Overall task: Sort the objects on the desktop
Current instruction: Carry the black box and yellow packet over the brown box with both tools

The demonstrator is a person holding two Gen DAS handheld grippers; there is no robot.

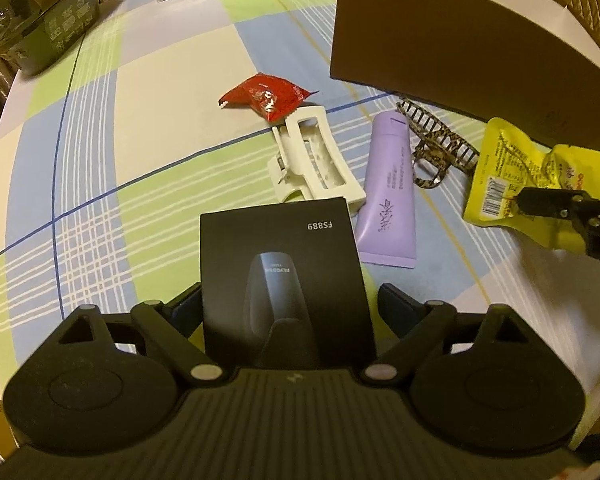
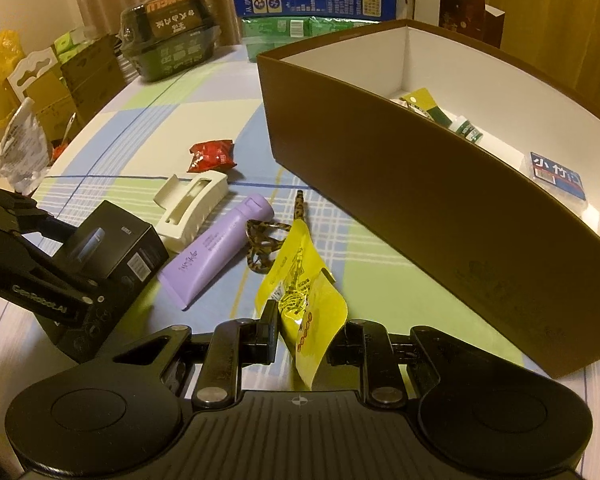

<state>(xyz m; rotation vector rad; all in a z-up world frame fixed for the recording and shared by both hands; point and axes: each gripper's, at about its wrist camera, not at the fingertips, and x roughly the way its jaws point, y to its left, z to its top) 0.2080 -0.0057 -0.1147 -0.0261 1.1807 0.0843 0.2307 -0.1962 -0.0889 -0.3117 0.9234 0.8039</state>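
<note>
Sorting is judged partly done: a few items already lie in the brown box [image 2: 440, 216], while the red packet [image 1: 266, 94], white clip [image 1: 312, 160], purple tube [image 1: 388, 192] and leopard clip [image 1: 436, 148] remain on the worktop [image 1: 140, 140]; the yellow pouch [image 2: 304, 300] is pinched by the right gripper [image 2: 306, 338], and the black carton [image 1: 284, 280] is straddled by the left gripper [image 1: 288, 304], fingers spread

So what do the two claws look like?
Both are matte black plastic. The left claw has two round discs, a ribbed plate and silver pivot pins. The right claw looks the same, and white lettering marks the left one's side.
</note>
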